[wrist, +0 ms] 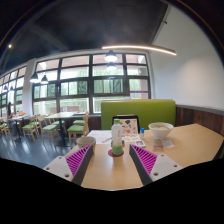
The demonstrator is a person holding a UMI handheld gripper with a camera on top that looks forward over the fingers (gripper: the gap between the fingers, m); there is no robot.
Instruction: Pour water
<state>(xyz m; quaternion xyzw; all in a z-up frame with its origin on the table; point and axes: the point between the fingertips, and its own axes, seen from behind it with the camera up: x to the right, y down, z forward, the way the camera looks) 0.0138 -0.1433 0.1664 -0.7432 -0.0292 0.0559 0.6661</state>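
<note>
My gripper [112, 150] is open and empty, held low over a light wooden table [110, 175]. Its magenta pads [80, 160] face each other with a wide gap. Just ahead of the fingertips, in line with the gap, a small clear bottle with a green part [117, 143] stands upright on a round red coaster [116, 152]. It is apart from both fingers. A small grey cup [84, 141] stands ahead of the left finger. A white bowl-like vessel [160, 131] stands further back, beyond the right finger.
A small table sign or box [125, 125] stands behind the bottle. A green booth seat [138, 111] lies beyond the table. Tables and chairs [45, 124] fill the room to the left, before large windows [80, 85].
</note>
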